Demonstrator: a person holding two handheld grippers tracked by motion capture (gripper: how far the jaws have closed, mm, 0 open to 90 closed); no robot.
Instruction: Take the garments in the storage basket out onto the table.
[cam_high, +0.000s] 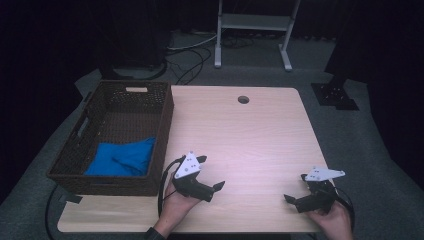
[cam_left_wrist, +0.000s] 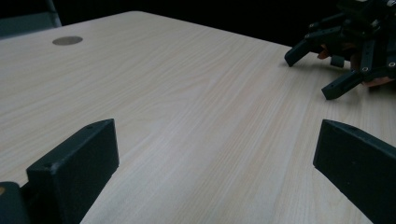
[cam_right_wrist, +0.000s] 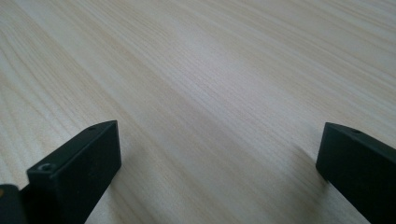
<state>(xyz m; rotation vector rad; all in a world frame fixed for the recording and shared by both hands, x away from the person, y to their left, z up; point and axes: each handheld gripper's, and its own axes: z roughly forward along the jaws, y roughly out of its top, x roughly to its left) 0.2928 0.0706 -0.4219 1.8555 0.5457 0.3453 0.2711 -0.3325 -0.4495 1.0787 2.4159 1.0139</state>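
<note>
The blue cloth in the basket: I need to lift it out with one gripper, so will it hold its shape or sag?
The blue cloth lies crumpled with soft folds, so it will probably droop from wherever it is pinched. It looks thin, so likely light. It lies against the wicker basket wall, so it might snag.

Matt pale wood table (cam_high: 250, 135); dark woven wicker basket (cam_high: 165, 115); soft blue cloth (cam_high: 122, 157)

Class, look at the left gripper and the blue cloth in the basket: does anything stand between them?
Yes: the basket's near right wall stands between the open left gripper and the blue cloth, which lies inside.
</note>
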